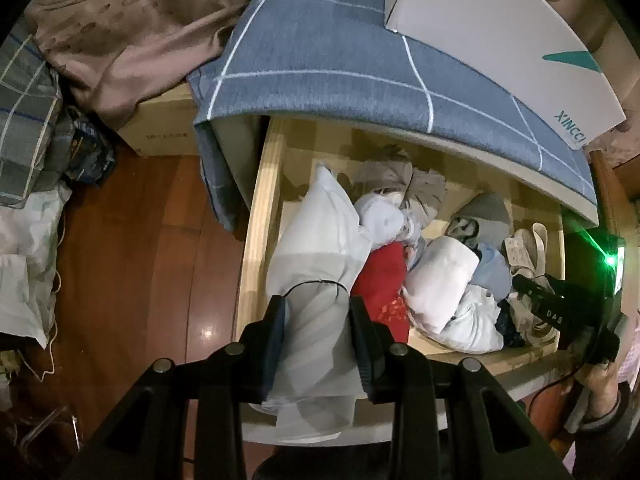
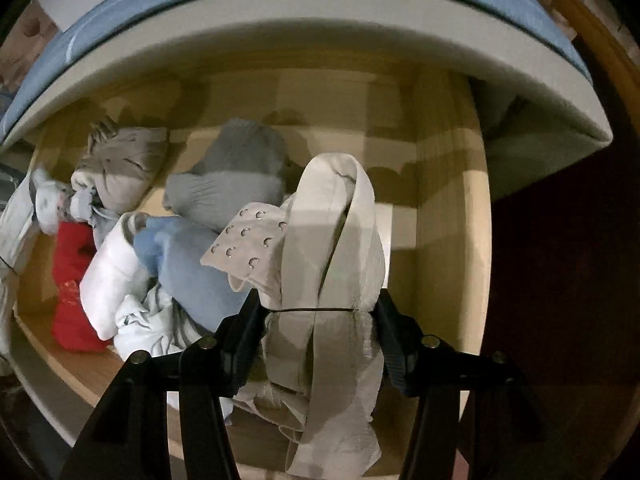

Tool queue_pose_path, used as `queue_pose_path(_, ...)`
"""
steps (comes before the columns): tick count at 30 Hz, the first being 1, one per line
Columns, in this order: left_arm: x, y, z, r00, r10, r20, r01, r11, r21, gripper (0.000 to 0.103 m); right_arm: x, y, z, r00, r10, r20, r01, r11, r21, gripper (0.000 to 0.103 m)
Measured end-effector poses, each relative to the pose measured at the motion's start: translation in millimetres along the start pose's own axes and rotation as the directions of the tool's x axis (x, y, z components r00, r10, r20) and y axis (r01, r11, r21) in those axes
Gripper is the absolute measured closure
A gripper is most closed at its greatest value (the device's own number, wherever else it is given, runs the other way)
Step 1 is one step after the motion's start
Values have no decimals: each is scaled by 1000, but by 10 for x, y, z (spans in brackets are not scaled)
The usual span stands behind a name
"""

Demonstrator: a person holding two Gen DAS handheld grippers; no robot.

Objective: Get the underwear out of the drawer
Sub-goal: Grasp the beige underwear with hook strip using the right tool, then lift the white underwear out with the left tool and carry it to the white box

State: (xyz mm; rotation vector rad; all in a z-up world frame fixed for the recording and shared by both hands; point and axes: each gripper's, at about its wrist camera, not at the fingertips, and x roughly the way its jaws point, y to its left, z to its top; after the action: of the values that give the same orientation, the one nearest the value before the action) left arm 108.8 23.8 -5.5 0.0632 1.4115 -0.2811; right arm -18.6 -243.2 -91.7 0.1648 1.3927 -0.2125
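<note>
Left hand-held gripper (image 1: 316, 320) clamps white garment (image 1: 320, 240), long axis running up-frame over drawer (image 1: 260, 208) left wall; lift clears it.

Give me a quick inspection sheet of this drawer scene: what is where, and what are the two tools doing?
Surface: open wooden drawer under a mattress with a blue checked sheet.
Job's things: white garment in the left tool; beige bra in the right tool.
Clutter: red garment, grey, white and light blue clothes in the drawer; white box on the bed.
Grippers: left tool shut on the white garment; right tool shut on the bra.
Cables: nothing seen for certain.
Surroundings: wooden floor, cardboard box, bags.
</note>
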Motion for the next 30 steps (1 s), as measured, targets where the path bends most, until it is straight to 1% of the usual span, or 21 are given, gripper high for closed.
queue_pose_path(1, 27, -5, 10, 1000, 1, -11, -1, 1000, -1, 71, 34, 22, -62, 1000, -5, 5, 5, 1000, -5, 52)
queue_pose_path(3, 121, -15, 27, 999, -2, -44, 2, 1000, -3, 71, 25, 84, -82, 1000, -9, 9, 9, 1000, -6, 51)
queue_pose_path(6, 287, -8, 32, 996, -5, -89, 4, 1000, -18, 71, 33, 51, -110, 1000, 7, 9, -7, 1000, 10, 50)
queue_pose_path(7, 328, 0, 27, 995, -5, -101, 2, 1000, -24, 71, 52, 31, -16, 1000, 12, 9, -13, 1000, 14, 50)
queue_pose_path(8, 381, 6, 29, 994, -5, -114, 1, 1000, -31, 70, 69, 17, 4, 1000, 20, 8, -20, 1000, 17, 49)
queue_pose_path(9, 424, 13, 29, 992, -5, -124, 1, 999, -33, 69, 102, 33, 29, 1000, 24, 8, -24, 1000, 20, 49)
queue_pose_path(11, 480, 17, 34, 990, 3, -138, -8, 999, -36, 67, 45, -121, 6, 999, 34, 9, -34, 999, 26, 49)
queue_pose_path(12, 514, 13, 39, 989, 6, -148, -11, 999, -33, 64, 39, -151, 4, 999, 38, 9, -38, 999, 29, 48)
queue_pose_path(14, 557, 15, 44, 987, 11, -157, -17, 999, -33, 62, 34, -206, -23, 999, 42, 8, -42, 999, 32, 48)
queue_pose_path(15, 577, 14, 51, 987, 16, -160, -22, 999, -37, 58, 36, -213, -25, 999, 42, 8, -42, 999, 30, 48)
queue_pose_path(17, 628, 0, 60, 984, 22, -175, -29, 999, -37, 54, 30, -219, -22, 999, 39, 9, -39, 999, 25, 47)
queue_pose_path(18, 663, -10, 61, 983, 30, -183, -37, 999, -37, 52, -26, -292, 32, 999, 39, 8, -39, 999, 23, 47)
queue_pose_path(23, 775, -31, 58, 979, 50, -196, -59, 997, -41, 49, -15, -264, 46, 999, 42, 7, -43, 999, 32, 47)
queue_pose_path(30, 829, -49, 56, 973, 71, -220, -78, 997, -23, 49, -10, -274, 50, 999, 46, 7, -46, 998, 39, 46)
